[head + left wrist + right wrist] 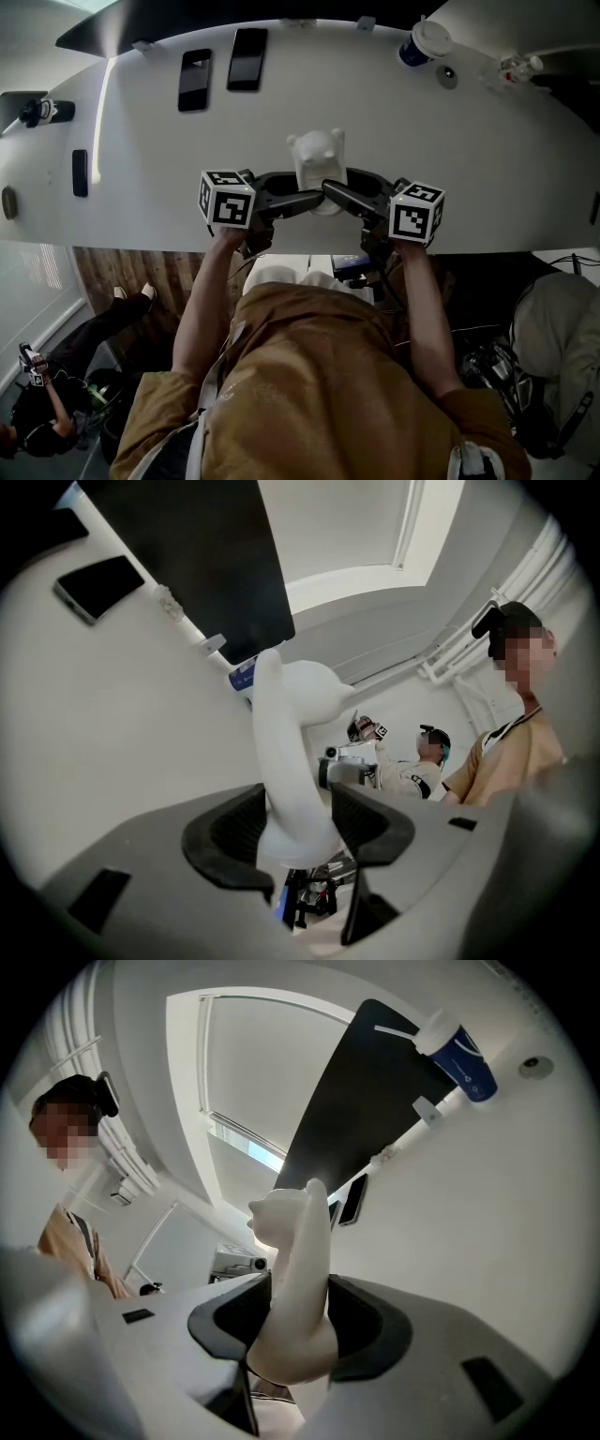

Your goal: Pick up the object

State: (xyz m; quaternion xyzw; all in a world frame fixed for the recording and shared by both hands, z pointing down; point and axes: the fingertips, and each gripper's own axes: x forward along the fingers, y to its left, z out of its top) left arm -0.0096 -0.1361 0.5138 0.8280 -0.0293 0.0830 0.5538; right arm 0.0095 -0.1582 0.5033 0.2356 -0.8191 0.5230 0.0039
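A white bear-shaped figurine stands upright over the front edge of the white table. My left gripper comes at it from the left and my right gripper from the right. Both meet at its lower part. In the left gripper view the figurine sits between the dark pads of the left gripper, which press on its base. The right gripper view shows the same figurine pinched by the right gripper. Whether its base touches the table, I cannot tell.
Two dark phones lie at the far left of the table. A blue-and-white cup and a small bottle stand at the far right. A dark slim item lies at the left. A person sits on the floor, lower left.
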